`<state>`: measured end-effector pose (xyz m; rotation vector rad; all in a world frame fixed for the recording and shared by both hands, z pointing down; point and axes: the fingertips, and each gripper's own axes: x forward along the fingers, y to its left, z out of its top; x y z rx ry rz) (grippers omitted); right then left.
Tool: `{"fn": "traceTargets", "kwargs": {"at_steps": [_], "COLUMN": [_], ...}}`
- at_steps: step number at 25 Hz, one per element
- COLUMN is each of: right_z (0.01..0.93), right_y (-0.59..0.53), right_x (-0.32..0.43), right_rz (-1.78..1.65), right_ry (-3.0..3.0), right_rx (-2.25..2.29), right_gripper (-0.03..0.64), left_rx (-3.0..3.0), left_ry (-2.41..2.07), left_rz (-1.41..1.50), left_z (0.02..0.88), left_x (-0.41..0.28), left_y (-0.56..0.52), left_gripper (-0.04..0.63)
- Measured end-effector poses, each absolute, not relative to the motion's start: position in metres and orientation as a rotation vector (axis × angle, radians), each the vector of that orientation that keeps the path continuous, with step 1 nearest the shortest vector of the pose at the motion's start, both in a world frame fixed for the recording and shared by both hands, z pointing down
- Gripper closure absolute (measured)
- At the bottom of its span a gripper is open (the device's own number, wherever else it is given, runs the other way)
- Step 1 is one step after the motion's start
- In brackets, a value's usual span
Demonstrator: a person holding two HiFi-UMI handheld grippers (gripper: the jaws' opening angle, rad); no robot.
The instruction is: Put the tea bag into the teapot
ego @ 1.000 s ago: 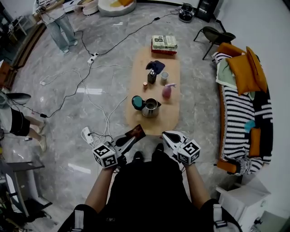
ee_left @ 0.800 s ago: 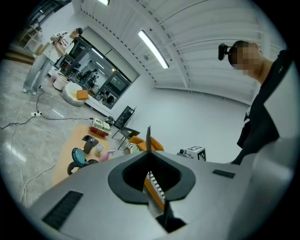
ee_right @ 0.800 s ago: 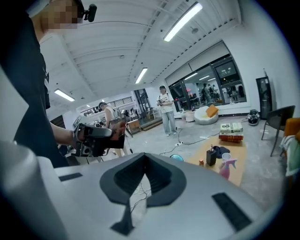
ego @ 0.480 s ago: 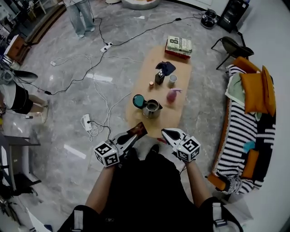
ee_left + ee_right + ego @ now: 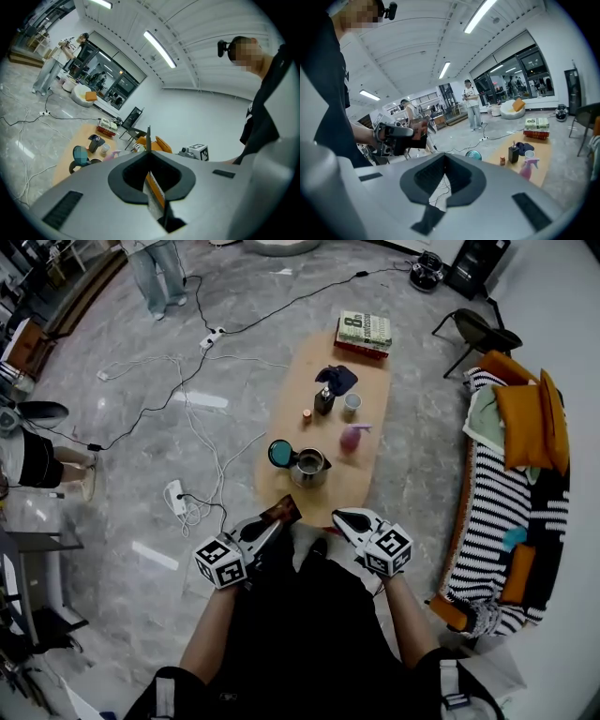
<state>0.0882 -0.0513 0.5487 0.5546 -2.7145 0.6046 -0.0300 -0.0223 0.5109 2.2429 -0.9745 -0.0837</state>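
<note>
Brown tea bag (image 5: pixel 282 512) clamped in left gripper (image 5: pixel 275 523); right gripper (image 5: pixel 339 517) closed.

An oval wooden table (image 5: pixel 292 390) stands on a grey marble floor (image 5: pixel 122 484). It carries a steel teapot (image 5: pixel 310 466), a teal lid (image 5: pixel 279 453) touching its left side, a pink spray bottle (image 5: pixel 349 437), a white cup (image 5: pixel 351 403), a dark bottle (image 5: pixel 324 399), 1 small jar (image 5: pixel 307 414), a blue cloth (image 5: pixel 338 377) and stacked books (image 5: pixel 364 331).

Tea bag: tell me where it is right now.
Head view, lower centre-left: the tea bag is pinched in the jaws of the left gripper, just off the near end of the wooden table, short of the teapot.
</note>
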Motion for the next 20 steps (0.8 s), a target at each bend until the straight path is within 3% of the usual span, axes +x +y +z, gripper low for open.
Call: {"fn": "traceTargets", "kwargs": {"at_steps": [20], "right_z": [0.548], "right_y": [-0.104], "right_x": [0.050], "right_rz": [0.623], "right_ry": [-2.573], "right_rx": [0.965], "right_gripper": [0.609], "left_rx": [2.385], "left_ry": [-0.547], "left_rz": [0.231], "left_z": [0.573], "left_x": [-0.055], "left_y": [-0.108], "left_gripper": [0.574]}}
